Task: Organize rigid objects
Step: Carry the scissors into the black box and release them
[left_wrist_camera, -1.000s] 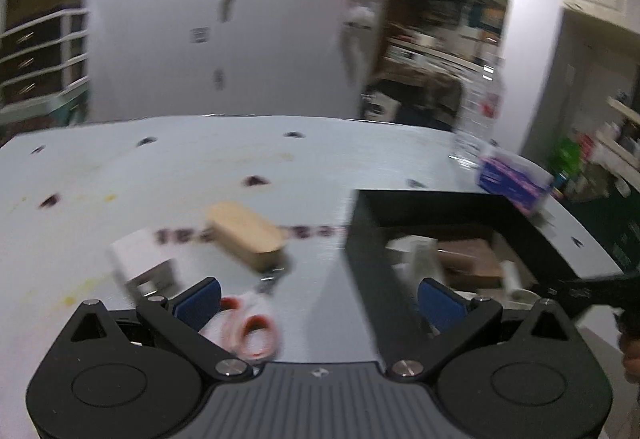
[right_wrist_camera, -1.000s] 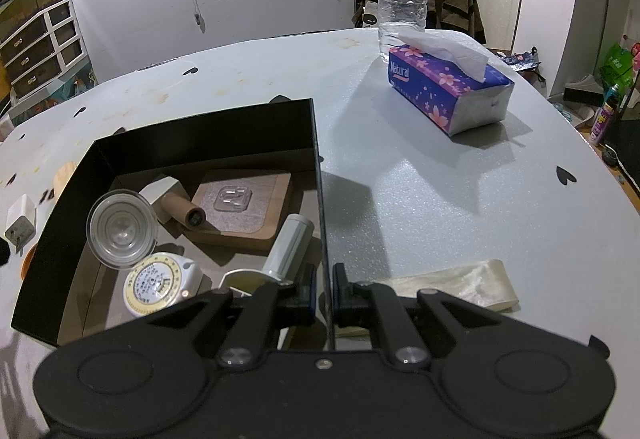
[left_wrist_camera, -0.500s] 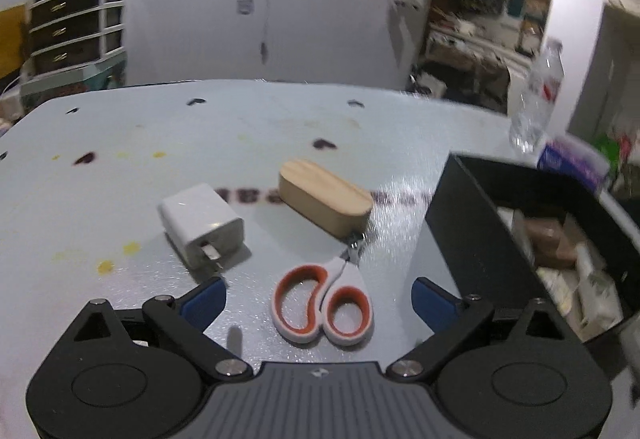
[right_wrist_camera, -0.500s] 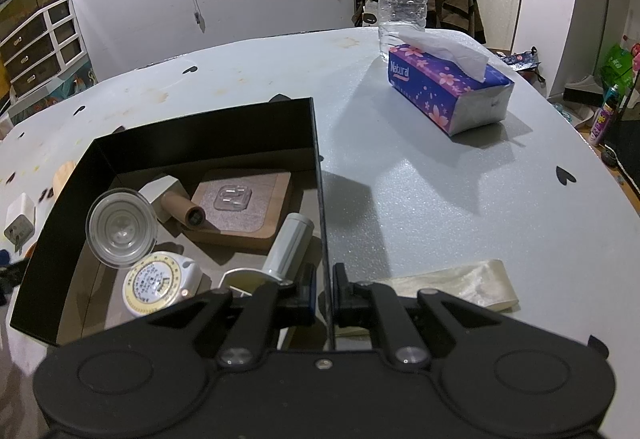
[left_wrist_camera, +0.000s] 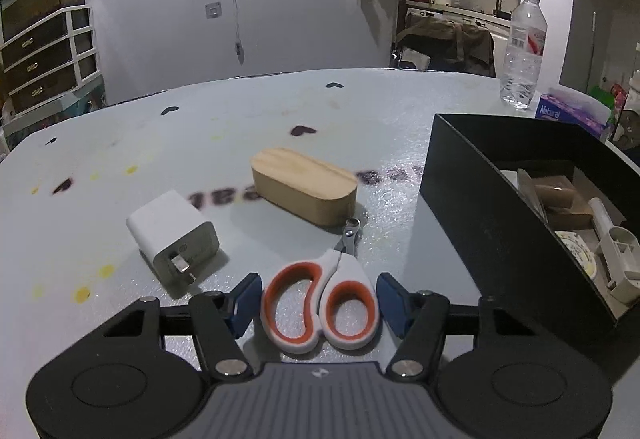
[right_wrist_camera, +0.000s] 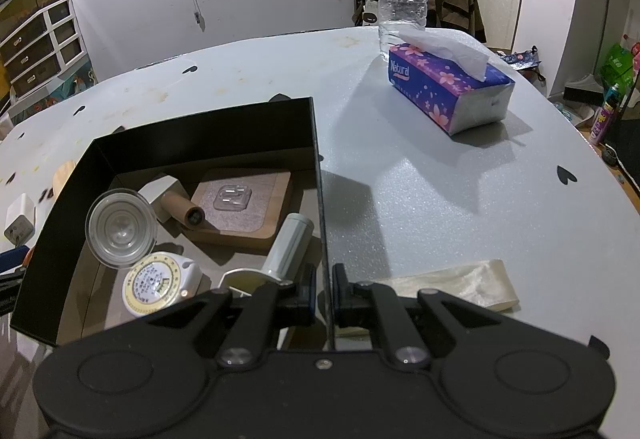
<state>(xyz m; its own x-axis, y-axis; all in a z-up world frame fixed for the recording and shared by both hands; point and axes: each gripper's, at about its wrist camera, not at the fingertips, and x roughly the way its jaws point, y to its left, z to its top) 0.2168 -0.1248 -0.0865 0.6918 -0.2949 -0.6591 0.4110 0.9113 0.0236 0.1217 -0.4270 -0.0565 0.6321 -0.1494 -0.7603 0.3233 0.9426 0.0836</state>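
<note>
Scissors (left_wrist_camera: 320, 305) lie flat on the bench (left_wrist_camera: 200, 127), handles between my left claw (left_wrist_camera: 316, 299) pads — claw wide, nothing held. I'd close squarely across both loops, lift level. Right claw (right_wrist_camera: 322, 293) pinches the black box (right_wrist_camera: 316, 175) wall, steadying it for the drop.

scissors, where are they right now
In the left wrist view the scissors lie on the table between the open left gripper fingers, in front of the wooden block, left of the black box.
</note>
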